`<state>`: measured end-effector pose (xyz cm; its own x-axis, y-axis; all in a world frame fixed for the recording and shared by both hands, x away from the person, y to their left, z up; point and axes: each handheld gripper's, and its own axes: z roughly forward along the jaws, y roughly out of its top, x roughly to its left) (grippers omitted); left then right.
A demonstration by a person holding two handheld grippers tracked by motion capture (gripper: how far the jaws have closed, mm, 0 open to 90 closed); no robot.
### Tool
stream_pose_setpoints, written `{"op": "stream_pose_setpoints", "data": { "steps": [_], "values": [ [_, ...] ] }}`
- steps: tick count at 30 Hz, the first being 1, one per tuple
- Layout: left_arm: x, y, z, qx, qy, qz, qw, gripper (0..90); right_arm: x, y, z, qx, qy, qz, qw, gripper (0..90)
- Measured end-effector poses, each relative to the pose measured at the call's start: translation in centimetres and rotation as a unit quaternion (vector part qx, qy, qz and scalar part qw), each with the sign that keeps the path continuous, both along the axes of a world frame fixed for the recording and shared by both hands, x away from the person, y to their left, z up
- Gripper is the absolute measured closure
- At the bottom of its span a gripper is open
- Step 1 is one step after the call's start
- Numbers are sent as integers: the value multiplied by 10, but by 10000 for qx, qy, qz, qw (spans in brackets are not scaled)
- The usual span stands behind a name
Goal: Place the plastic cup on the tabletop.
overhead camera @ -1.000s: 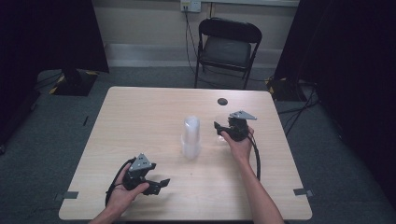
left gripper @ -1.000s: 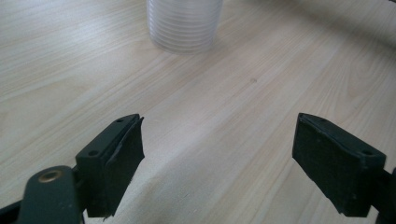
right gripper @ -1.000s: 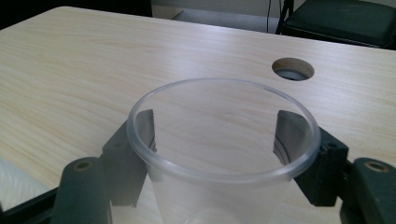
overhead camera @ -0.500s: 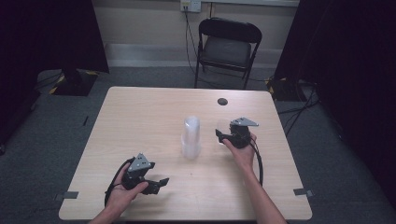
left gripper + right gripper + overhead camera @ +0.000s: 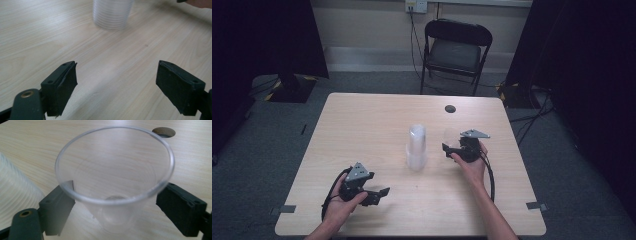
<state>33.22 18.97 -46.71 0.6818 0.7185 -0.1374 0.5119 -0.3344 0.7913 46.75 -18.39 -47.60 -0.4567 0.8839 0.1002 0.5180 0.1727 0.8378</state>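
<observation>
Right gripper view puts a clear cup (image 5: pixel 113 187) between my right claw (image 5: pixel 120 202) jaws, mouth toward me; whether they pinch it I cannot tell.

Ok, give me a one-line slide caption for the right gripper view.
A clear cup sits upright between the right gripper's jaws, beside the cup stack on the table.
</observation>
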Motion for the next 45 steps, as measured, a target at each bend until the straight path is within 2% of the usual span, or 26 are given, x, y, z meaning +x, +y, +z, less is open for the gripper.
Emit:
{"op": "stream_pose_setpoints", "data": {
  "steps": [8, 11, 13, 15, 16, 20, 23, 26, 34, 37, 39, 42, 45],
  "values": [
    [3, 4, 1, -11, 35, 94, 9999, 169, -13, -14, 2, 68, 85, 30, 9999, 139],
    [4, 6, 1, -3, 31, 160, 9999, 169, -20, -19, 5, 115, 209, 41, 9997, 135],
    [4, 7, 2, 33, 39, 198, 9998, 169, -27, -23, 9, 79, 89, 38, 9999, 141],
    [5, 8, 2, 117, 29, 230, 9997, 169, -32, -27, 11, 154, 122, 24, 9998, 141],
    [5, 7, 2, 86, 30, 258, 9996, 170, -34, -29, 12, 194, 144, 26, 9997, 141],
    [4, 8, 2, 126, 70, 284, 9995, 185, -42, -33, 16, 161, 190, 48, 9997, 150],
    [1, 8, 4, 120, 66, 277, 9995, 188, -51, -36, 20, 67, 156, 53, 9998, 166],
    [0, 8, 5, 108, 21, 250, 9996, 187, -60, -40, 21, 6, 242, 93, 9997, 165],
    [2, 11, 4, 46, 75, 290, 9995, 173, -87, -42, 26, -28, 200, 247, 9995, 166],
    [2, 12, 4, -48, 107, 273, 9996, 161, -95, -43, 27, 76, 209, 252, 9994, 170],
    [2, 14, 5, -88, 138, 380, 9991, 159, -102, -42, 28, 91, 173, 236, 9995, 178],
    [2, 17, 6, -31, 121, 482, 9988, 161, -114, -41, 30, 132, 199, 320, 9992, 176],
    [3, 19, 5, -91, 176, 522, 9984, 164, -125, -43, 30, 203, 170, 295, 9992, 175]
  ]
}}
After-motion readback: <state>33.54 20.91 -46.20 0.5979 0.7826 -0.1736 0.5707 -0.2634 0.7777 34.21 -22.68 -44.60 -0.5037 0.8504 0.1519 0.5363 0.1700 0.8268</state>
